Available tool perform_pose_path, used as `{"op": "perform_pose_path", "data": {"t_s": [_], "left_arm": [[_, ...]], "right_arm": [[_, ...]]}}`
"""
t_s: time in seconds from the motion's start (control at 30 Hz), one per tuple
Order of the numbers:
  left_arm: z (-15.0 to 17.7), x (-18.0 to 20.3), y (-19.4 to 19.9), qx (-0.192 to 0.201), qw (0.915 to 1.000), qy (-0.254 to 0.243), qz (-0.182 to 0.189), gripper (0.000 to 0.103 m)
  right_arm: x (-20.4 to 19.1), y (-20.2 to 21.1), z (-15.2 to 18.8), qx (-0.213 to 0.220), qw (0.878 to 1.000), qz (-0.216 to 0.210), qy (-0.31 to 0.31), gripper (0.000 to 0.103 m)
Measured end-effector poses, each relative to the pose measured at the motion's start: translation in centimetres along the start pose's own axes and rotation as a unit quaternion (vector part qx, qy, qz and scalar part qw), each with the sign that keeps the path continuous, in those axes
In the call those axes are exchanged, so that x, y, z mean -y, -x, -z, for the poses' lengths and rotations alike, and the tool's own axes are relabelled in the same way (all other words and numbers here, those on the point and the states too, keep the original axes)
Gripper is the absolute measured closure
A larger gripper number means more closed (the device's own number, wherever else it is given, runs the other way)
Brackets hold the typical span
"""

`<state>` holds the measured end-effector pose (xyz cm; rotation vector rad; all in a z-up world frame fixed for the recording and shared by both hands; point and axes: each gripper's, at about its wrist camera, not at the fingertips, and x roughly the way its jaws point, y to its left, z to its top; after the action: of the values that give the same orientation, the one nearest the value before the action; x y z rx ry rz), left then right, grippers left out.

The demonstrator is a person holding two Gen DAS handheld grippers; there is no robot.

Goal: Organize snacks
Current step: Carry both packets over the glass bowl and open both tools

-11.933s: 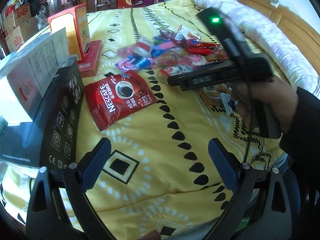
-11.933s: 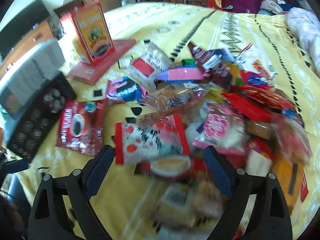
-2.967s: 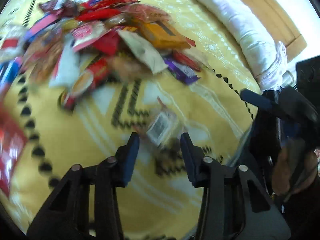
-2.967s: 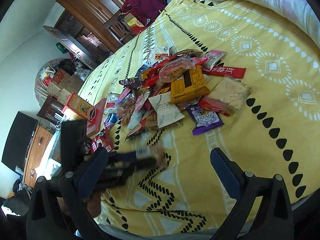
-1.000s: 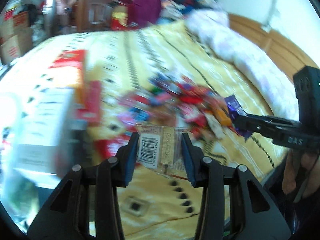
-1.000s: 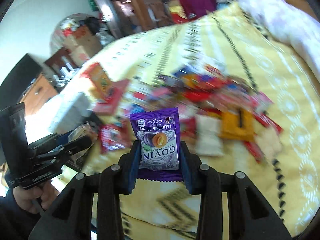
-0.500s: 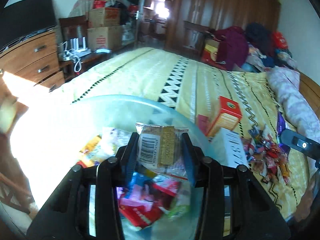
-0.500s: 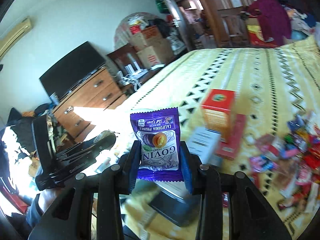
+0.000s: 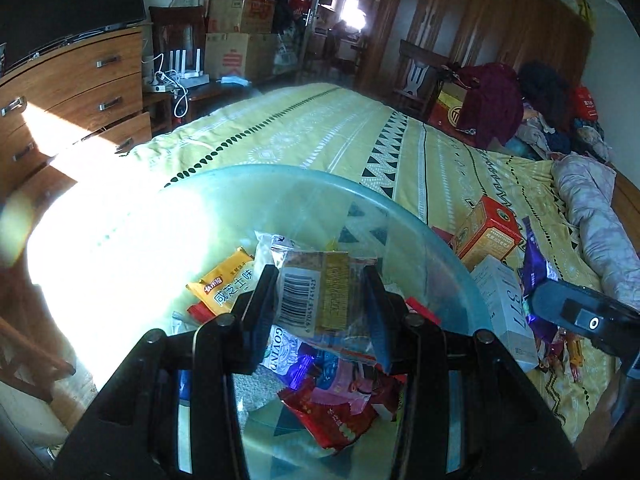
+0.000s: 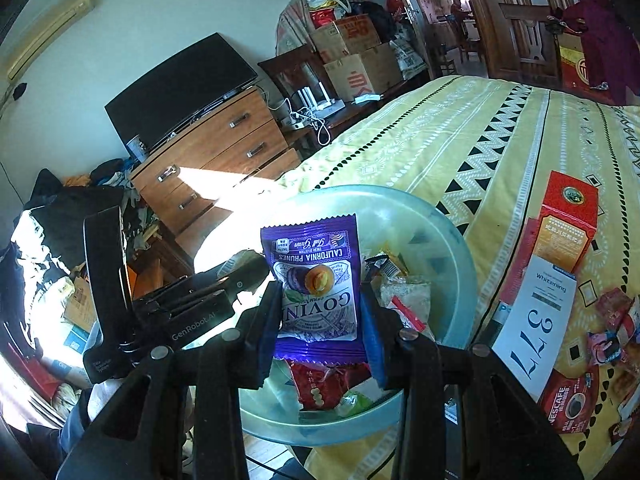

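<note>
Both packets are over the clear bowl (image 9: 420,224), so the step in hand is the drop-off. The left hand-held gripper (image 9: 322,300) is clamped on a clear biscuit packet (image 9: 316,292) with a barcode, held above the snacks already in the bowl. The right hand-held gripper (image 10: 320,312) is closed on a purple prune packet (image 10: 316,280), also above the bowl, whose rim shows from 12 to 3 o'clock around it. The bowl sits at the edge of the bed (image 10: 480,136); the remaining snack pile (image 10: 612,320) lies at 3 o'clock, beyond the white box (image 10: 536,320). Next, I judge, each grip must let go so the packets fall inside the rim, then both return to the pile.
</note>
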<state>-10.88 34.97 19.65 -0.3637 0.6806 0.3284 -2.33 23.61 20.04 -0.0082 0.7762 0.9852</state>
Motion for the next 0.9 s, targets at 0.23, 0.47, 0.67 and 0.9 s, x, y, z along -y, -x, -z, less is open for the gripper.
{"op": "perform_pose_path", "data": {"t_s": [0.23,0.47,0.67,0.9], "left_arm": [[-0.1,-0.5,-0.7,-0.008,1.0,0.003,0.0,0.06],[0.0,-0.3,-0.8,-0.018,0.9998,-0.004,0.004,0.06],[0.1,-0.2,-0.9,-0.025,0.9995,-0.009,0.014,0.037],[0.6,0.4,-0.7,-0.03,0.9994,-0.007,0.017,0.032]], "right_arm": [[0.5,-0.5,0.1,-0.005,1.0,-0.002,-0.001,0.061],[0.3,-0.9,0.1,-0.012,1.0,-0.006,-0.003,0.06],[-0.3,-1.0,0.5,-0.014,1.0,-0.006,-0.002,0.042],[-0.5,1.7,1.5,0.002,0.998,0.059,0.024,0.021]]}}
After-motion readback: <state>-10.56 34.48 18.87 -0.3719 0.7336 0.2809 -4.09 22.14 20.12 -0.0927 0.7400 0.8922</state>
